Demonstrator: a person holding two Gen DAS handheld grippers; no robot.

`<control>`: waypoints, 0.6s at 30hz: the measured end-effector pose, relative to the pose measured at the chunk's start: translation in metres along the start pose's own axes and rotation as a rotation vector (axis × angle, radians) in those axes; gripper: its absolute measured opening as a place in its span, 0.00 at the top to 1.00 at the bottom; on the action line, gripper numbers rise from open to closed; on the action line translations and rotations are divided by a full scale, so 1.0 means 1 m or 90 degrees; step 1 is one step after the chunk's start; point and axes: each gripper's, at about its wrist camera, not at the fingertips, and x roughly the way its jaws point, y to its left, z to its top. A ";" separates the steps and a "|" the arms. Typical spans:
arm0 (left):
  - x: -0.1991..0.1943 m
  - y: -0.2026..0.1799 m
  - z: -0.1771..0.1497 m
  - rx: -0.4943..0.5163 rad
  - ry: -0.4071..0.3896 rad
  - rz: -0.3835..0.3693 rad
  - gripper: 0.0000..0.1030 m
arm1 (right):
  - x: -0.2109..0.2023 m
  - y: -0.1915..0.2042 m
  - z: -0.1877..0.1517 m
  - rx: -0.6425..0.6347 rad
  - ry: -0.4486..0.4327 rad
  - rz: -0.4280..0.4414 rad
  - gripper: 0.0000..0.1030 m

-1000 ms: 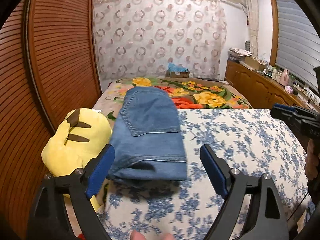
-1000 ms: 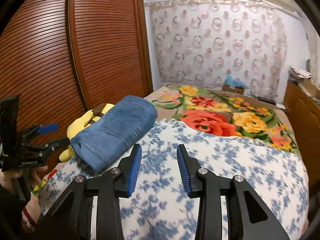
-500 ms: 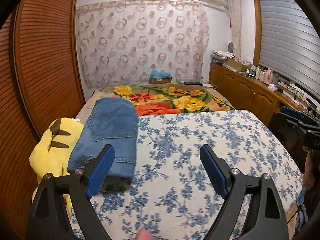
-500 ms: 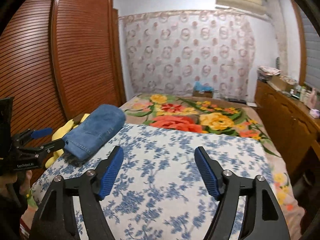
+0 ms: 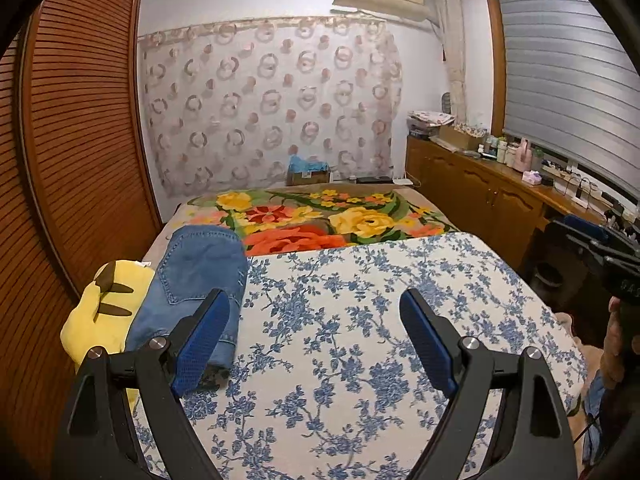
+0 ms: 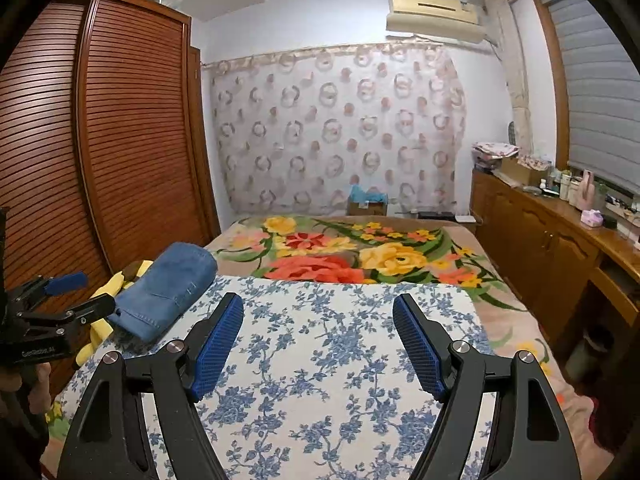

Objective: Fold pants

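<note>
Jeans (image 5: 196,280), folded into a compact stack, lie at the bed's left edge, partly on the yellow plush toy (image 5: 100,312), long axis running away from the cameras. Left gripper (image 5: 314,344) is nearer; right gripper (image 6: 318,344) hangs well apart, both with jaws spread and empty. The stack's near edge is partly hidden behind the left finger.

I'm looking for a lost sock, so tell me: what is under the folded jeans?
The folded jeans rest on the blue floral sheet, their left edge against or over the yellow plush toy. A dark fabric strip shows beneath their near end. Anything else beneath is covered.
</note>
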 end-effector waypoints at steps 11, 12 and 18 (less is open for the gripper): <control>-0.006 -0.007 0.002 -0.002 -0.007 0.004 0.15 | 0.012 0.009 -0.004 -0.001 -0.005 -0.007 0.23; -0.006 -0.007 0.002 -0.003 -0.007 0.003 0.15 | 0.013 0.009 -0.005 -0.001 -0.005 -0.007 0.23; -0.007 -0.006 0.002 -0.002 -0.007 0.002 0.15 | 0.018 0.009 -0.006 -0.001 -0.004 -0.008 0.23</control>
